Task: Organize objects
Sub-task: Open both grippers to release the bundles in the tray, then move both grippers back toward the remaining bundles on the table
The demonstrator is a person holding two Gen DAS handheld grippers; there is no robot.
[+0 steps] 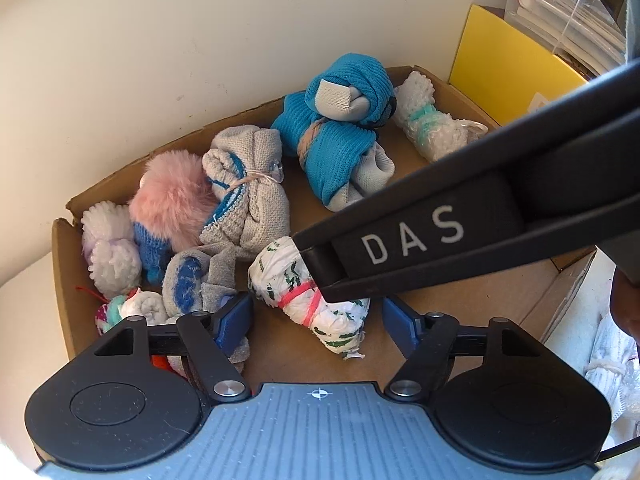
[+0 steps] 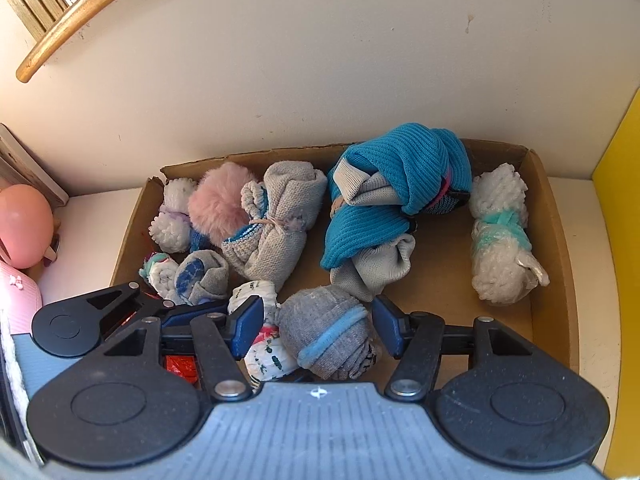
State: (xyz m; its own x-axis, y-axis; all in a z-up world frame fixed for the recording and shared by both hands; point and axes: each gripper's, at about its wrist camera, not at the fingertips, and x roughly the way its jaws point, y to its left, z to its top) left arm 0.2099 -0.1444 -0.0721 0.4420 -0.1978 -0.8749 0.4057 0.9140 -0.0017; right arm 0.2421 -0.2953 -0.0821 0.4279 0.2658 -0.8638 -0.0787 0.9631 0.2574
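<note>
A cardboard box (image 2: 556,240) holds several rolled sock bundles. My right gripper (image 2: 318,330) stands open over its front, with a grey bundle tied by a blue band (image 2: 328,332) between the fingers; the pads do not press it. Just left lies a white patterned bundle (image 2: 264,356). In the left wrist view that white bundle with a red band (image 1: 316,308) lies between the fingers of my open left gripper (image 1: 316,320), apart from both pads. The right gripper's black fingers (image 1: 400,240) cross in from the right and cover the grey bundle.
Further back lie a blue-and-grey sock pair (image 2: 384,208), a grey knit bundle (image 2: 276,224), a pink pompom (image 2: 220,204) and white fluffy rolls (image 2: 500,236). A wall stands behind the box. A yellow panel (image 1: 512,56) is at the right, pink items (image 2: 22,220) at the left.
</note>
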